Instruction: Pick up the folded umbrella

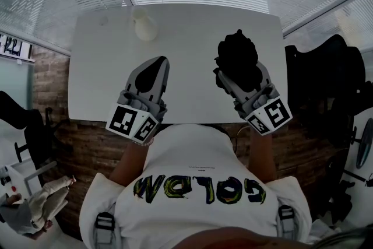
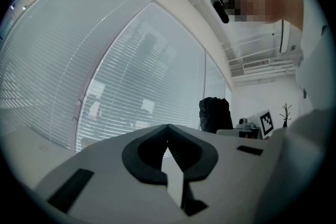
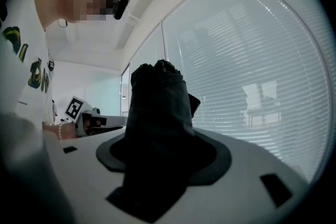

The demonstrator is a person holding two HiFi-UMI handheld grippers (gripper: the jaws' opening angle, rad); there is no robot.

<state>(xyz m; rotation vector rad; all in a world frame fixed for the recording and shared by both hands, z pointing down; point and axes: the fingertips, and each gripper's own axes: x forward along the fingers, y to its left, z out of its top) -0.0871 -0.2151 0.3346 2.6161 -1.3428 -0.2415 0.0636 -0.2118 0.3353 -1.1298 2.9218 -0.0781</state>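
While one grip is all the task needs, the head view shows the work split unevenly. The right gripper (image 1: 239, 72) has its jaws clamped on the umbrella (image 1: 236, 51), a black bundled mass that shows beyond the jaw tips over the right half of the desk (image 1: 192, 20). The left gripper (image 1: 158, 64) hangs beside it over the left half, jaws together and empty, held well apart from the load, probably so as not to get in its way. A white vessel (image 1: 144, 26) stands far back on the desk, clear of both. In the left gripper view the two jaws meet at their tips with nothing between them. Off to the right, the umbrella (image 2: 214, 113) rises as a dark upright shape against the blinds (image 2: 131, 86). That suggests it is held on end, gripped low so that most of its bulk stands above the jaws. In the right gripper view the umbrella (image 3: 157, 107) fills the gap between the jaws, its fabric pressed in from both sides. The jaws stand fairly wide because the folded bundle is thick. No view shows outright whether its lower end is off the desk, yet I judge it lifted, since both grippers look level at the blinds rather than down at the desk top.
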